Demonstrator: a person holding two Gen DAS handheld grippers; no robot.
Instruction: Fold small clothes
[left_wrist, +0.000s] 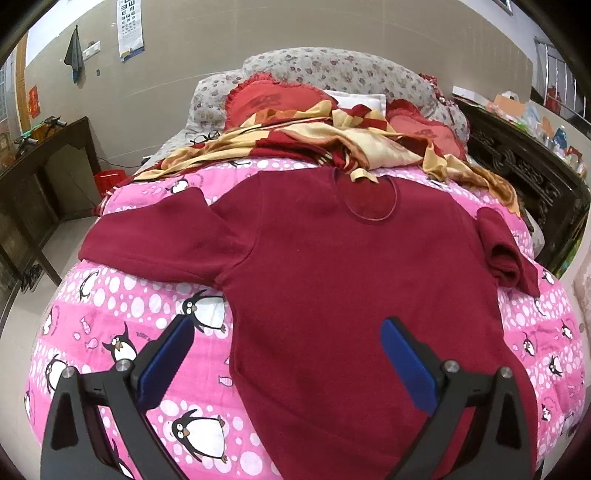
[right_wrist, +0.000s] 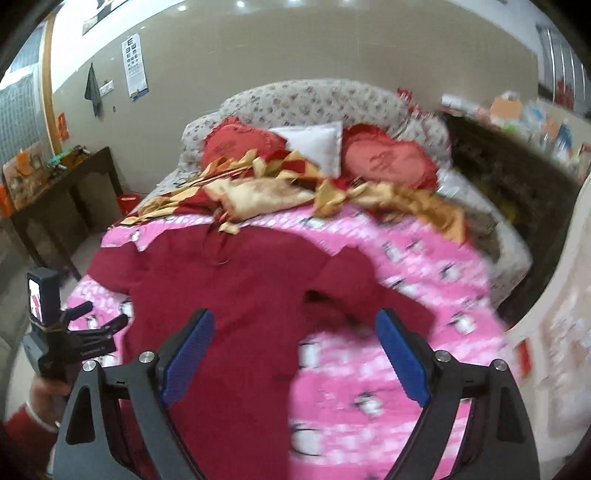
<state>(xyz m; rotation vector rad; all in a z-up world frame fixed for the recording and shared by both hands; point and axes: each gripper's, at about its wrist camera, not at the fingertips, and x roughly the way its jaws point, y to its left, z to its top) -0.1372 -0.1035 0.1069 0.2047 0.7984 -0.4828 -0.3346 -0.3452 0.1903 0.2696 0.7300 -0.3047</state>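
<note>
A dark red long-sleeved top (left_wrist: 332, 266) lies flat, neck away from me, on a pink penguin-print quilt (left_wrist: 122, 314). Its left sleeve (left_wrist: 159, 243) stretches out sideways; the right sleeve (left_wrist: 506, 254) is bunched and folded back on itself. My left gripper (left_wrist: 288, 339) hovers open over the top's lower left hem, blue pads wide apart, holding nothing. In the blurred right wrist view the same top (right_wrist: 229, 295) shows, and my right gripper (right_wrist: 295, 332) is open above the crumpled right sleeve (right_wrist: 362, 291). The left gripper's handle (right_wrist: 62, 336) and a hand show at lower left.
A red-and-gold satin cover (left_wrist: 325, 144) lies rumpled past the neckline, one strip touching the collar. Heart-shaped red cushions (left_wrist: 273, 99) and a floral headboard (left_wrist: 332, 70) lie beyond. A dark wooden table (left_wrist: 48, 166) stands on the left, a dark carved cabinet (left_wrist: 524, 173) on the right.
</note>
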